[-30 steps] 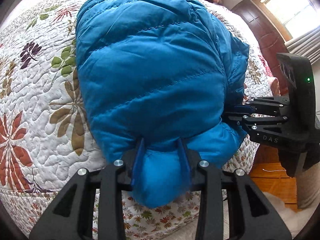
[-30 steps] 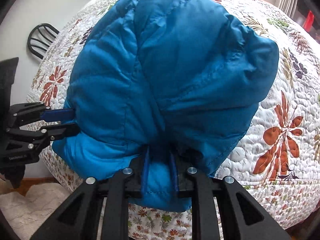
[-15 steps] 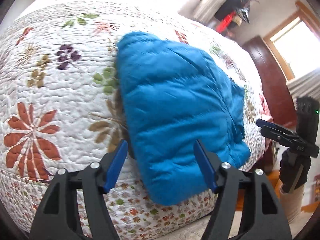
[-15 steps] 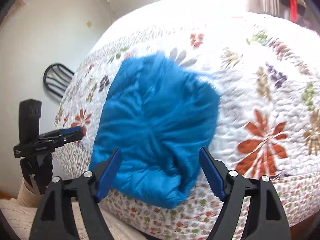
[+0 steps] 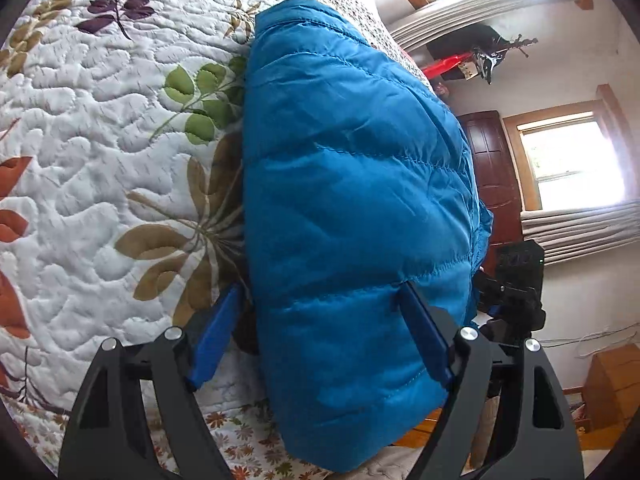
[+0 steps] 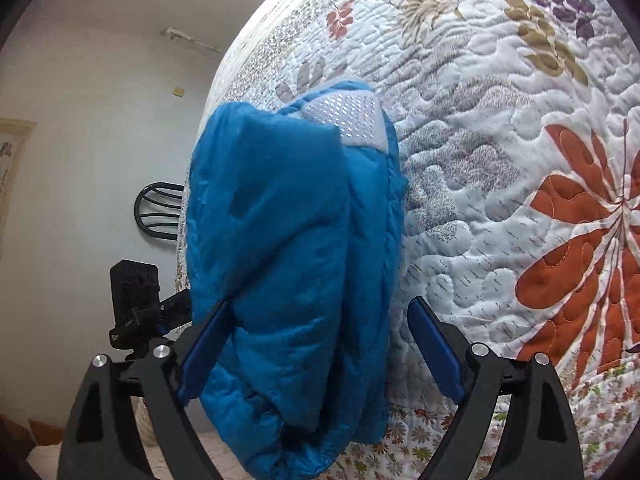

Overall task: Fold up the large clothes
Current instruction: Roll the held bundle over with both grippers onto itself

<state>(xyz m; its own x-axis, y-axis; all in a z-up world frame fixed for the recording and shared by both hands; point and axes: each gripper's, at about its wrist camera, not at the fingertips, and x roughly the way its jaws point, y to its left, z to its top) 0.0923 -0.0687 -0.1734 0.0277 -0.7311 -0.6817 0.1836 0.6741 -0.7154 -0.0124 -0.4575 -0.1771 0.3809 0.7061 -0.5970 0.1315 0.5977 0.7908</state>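
Your left gripper [image 5: 324,334] and right gripper [image 6: 320,346] have just been opening; both stand spread, straddling the folded blue jacket [image 5: 356,208] lying on the quilt [image 5: 100,128] at the bed's edge.

Blue quilted down jacket [image 5: 352,208]: folded into a compact, puffy bundle, lying on a floral quilted bedspread [image 5: 100,152] at the near edge of the bed. Outer shell is smooth, bright blue, with horizontal stitched channels. The near end of the bundle overhangs the bed edge slightly. In the right wrist view the jacket [image 6: 292,264] shows several stacked layers with creased folds, and at the far end a patch of pale lining [image 6: 352,120] with a silvery dot pattern is exposed. The bundle's long axis runs near to far.
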